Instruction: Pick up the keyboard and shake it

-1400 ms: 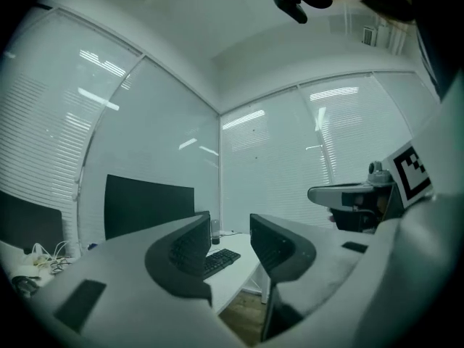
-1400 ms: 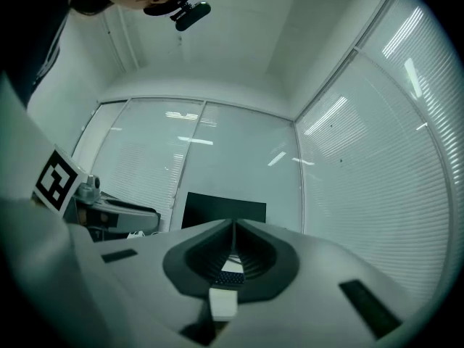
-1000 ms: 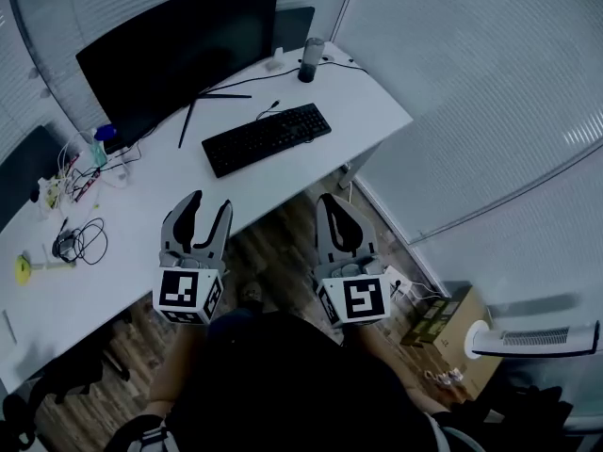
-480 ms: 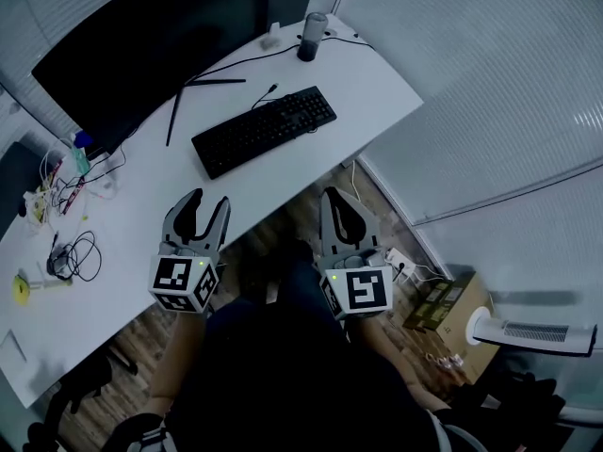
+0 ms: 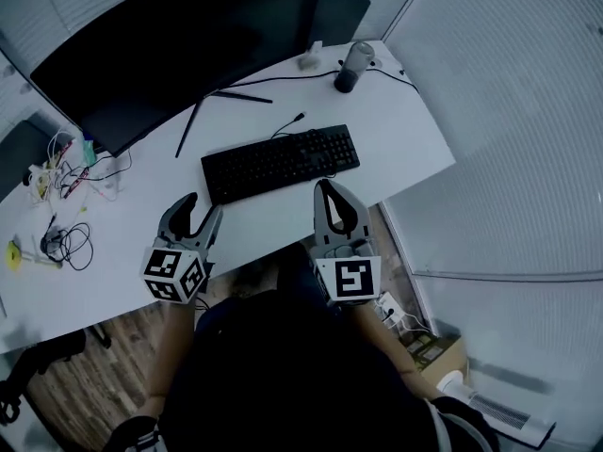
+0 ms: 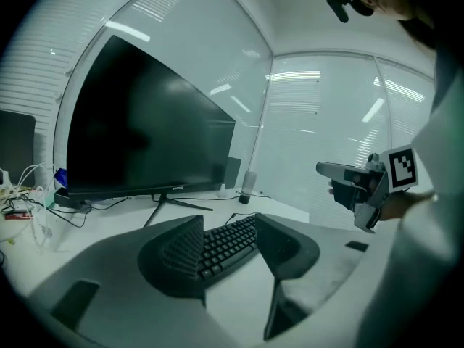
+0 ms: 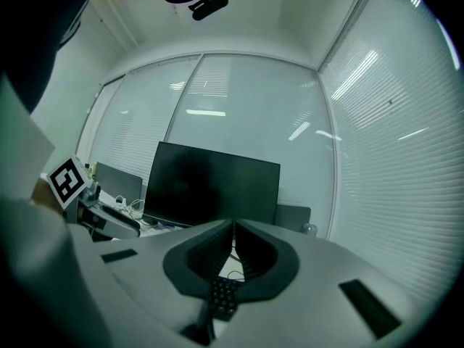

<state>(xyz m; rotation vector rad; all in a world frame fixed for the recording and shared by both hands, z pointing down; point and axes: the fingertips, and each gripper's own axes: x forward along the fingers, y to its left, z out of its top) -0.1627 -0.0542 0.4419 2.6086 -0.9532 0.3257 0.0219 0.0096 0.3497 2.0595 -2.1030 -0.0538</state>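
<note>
Tongs number two: the left tongs [image 5: 203, 207] and the right tongs [image 5: 327, 188], each with one marker cube at its rear. One black keyboard [image 5: 281, 163] lies flat on the white worktop [image 5: 405, 144]. Behind the keyboard stands one wide dark monitor [image 5: 179, 45] on a splayed stand, and behind the keyboard's right end is one dark tumbler [image 5: 353, 66]. Well to the keyboard's left lies one tangle of cables [image 5: 61, 243].

The left tongs hover just off the keyboard's near left corner, jaws partly apart and opening, pads pressing on nothing. Through the gap the keys show beyond. The right tongs are pressed together and empty, with their tips at the keyboard's near edge toward its right end. Whether they touch it I cannot tell.

The monitor's top is cut off by the head view's edge, and a second dark screen [image 5: 19, 153] far to the keyboard's left is only partly in view. Small things among the cables are too dim to name.

Compared with a second ago, both tongs have come forward from over the wooden floor to the worktop's front edge, close by the keyboard. The keyboard itself lies as it did in front of the monitor's stand.
</note>
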